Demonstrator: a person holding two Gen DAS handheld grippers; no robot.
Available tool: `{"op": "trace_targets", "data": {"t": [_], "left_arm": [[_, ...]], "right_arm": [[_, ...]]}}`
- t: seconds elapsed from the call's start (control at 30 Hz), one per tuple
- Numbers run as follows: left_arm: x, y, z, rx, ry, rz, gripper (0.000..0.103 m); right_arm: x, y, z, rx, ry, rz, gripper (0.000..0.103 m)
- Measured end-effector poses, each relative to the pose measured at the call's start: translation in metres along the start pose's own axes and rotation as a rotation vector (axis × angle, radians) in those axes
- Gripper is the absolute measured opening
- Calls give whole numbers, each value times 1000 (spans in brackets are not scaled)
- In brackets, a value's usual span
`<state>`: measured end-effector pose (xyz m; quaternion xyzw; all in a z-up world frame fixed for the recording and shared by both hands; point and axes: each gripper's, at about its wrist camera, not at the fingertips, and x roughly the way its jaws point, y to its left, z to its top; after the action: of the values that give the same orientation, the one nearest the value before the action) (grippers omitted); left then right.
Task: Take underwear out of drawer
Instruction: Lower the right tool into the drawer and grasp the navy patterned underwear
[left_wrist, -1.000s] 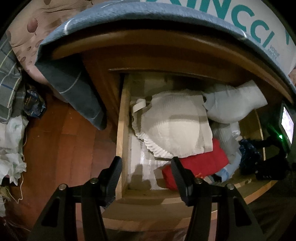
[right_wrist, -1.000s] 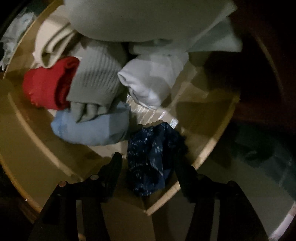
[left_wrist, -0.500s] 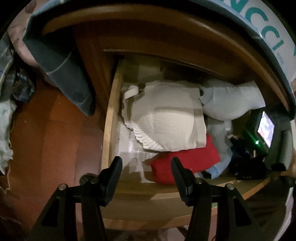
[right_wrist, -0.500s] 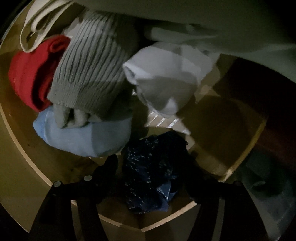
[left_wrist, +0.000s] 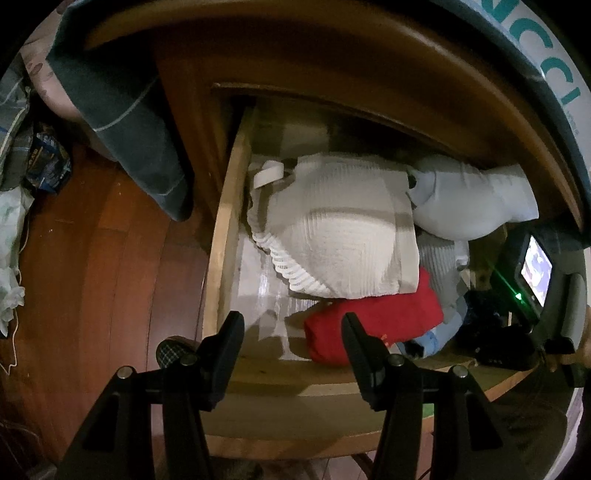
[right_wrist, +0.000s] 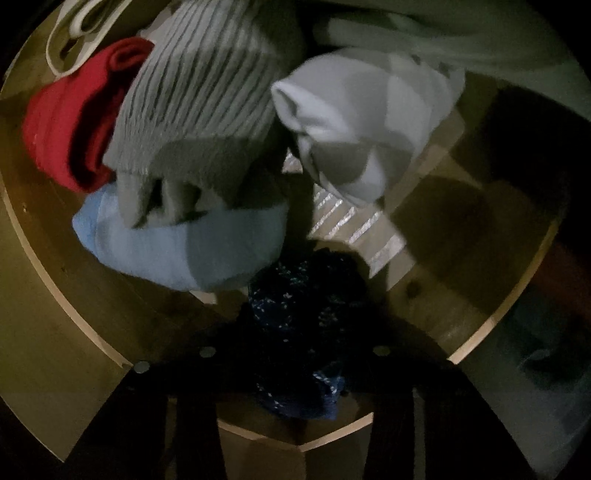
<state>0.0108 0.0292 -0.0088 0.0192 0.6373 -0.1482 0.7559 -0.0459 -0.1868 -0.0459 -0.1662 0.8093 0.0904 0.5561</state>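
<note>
An open wooden drawer (left_wrist: 221, 258) holds folded clothes. Dark blue speckled underwear (right_wrist: 295, 325) lies in its front right corner, and it also shows in the left wrist view (left_wrist: 480, 306). My right gripper (right_wrist: 299, 332) points down over it, its jaws closing with the bunched underwear pressed between the dark fingers. The same gripper (left_wrist: 517, 321) shows at the drawer's right end. My left gripper (left_wrist: 291, 319) hangs open above the drawer's front left part, with nothing between its fingers.
Other clothes fill the drawer: a cream ribbed garment (left_wrist: 343, 236), a red roll (left_wrist: 376, 321), a light blue roll (right_wrist: 184, 247), a grey ribbed piece (right_wrist: 199, 96) and a white bundle (right_wrist: 362, 122). A dark blanket (left_wrist: 122, 110) hangs at left over the wood floor (left_wrist: 92, 277).
My right gripper has sunk onto the dark blue underwear and its jaws have drawn in on the cloth. The left wrist view has swung slightly, and its gripper stays open.
</note>
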Motion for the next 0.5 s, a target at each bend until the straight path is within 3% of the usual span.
{"op": "trace_targets", "data": {"t": [0.13,0.2,0.33,0.5], "left_arm": [[3,-6,-2,33,16,2,56],[7,-10,-4,53,46,-36,56],[18,-15,-9,75,129,-98,57],[21,-21,-11,100,142,-85,64]], "right_arm": [[-6,-3,-9,67,-39,-24,29],[-11,-4,-17,113,-65,-24,27],[-25,-12,-30,230,-144,53,27],[-50,-21,-60,474,-278,205,26]]}}
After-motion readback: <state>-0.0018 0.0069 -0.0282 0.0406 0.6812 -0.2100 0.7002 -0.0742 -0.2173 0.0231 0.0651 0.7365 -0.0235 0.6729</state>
